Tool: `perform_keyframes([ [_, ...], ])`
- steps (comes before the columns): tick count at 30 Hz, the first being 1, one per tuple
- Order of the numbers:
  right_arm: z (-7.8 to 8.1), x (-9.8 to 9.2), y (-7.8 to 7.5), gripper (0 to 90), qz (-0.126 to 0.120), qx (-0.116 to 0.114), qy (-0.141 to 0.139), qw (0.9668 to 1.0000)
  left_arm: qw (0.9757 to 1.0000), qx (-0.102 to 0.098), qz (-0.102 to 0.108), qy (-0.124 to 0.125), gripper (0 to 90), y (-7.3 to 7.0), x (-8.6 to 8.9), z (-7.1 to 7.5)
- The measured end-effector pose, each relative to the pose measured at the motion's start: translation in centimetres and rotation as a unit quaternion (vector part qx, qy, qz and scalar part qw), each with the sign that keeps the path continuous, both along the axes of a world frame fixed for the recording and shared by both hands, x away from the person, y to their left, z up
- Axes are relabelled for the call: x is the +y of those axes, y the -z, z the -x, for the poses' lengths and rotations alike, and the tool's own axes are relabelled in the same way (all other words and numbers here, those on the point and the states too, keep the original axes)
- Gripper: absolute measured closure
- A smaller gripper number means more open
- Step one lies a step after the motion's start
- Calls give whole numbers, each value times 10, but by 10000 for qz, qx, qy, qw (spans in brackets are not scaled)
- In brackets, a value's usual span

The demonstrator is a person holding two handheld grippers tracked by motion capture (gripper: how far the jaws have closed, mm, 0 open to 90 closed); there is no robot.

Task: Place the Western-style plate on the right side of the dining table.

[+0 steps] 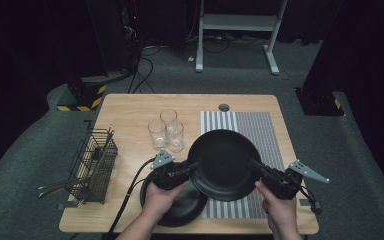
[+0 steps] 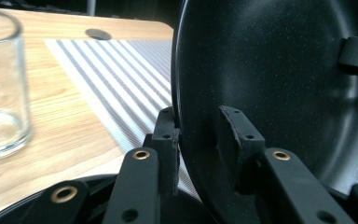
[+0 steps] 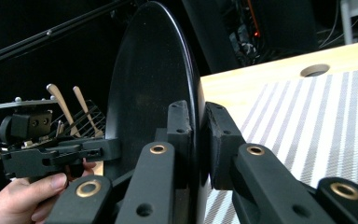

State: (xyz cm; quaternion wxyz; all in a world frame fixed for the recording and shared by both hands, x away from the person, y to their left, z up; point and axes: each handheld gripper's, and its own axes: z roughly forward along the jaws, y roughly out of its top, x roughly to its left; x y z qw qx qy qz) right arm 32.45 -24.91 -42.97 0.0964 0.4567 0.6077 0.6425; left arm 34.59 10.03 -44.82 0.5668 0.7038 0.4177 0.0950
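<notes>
1. Two grippers share one load: our left gripper (image 1: 194, 167) and right gripper (image 1: 254, 165) each clamp opposite rims of the black plate (image 1: 225, 162), jaws part-closed on its edge.
2. We hold the plate tilted above the striped mat (image 1: 265, 132), just right of the glasses (image 1: 167, 131), with a second black plate (image 1: 180, 207) lying at the near edge.
3. We move both hands together, keeping their spacing so neither rim slips.
4. We keep clear of the glasses and lower it level onto the mat.
</notes>
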Motion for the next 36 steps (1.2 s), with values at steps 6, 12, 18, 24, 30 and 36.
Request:
perform_keyframes([
  [6, 6, -12, -5, 812, 16, -68, 105, 9999, 9999, -37, 21, 105, 690, -4, -11, -1],
  [12, 12, -19, -10, 812, 60, -107, 203, 9997, 9997, -63, 28, 214, 689, -7, -20, -3],
  [18, 18, -25, -11, 813, 71, -127, 278, 9995, 9996, -73, 51, 274, 689, -7, -25, -3],
  [24, 18, -29, -14, 813, 98, -153, 338, 9993, 9995, -54, 49, 302, 689, -8, -31, -8],
  [30, 9, -31, -14, 813, 91, -114, 372, 9992, 9996, 36, 25, 282, 687, -7, -33, -19],
  [36, -6, -30, -12, 813, 170, -93, 380, 9991, 9997, 147, 3, 209, 682, -5, -35, -33],
])
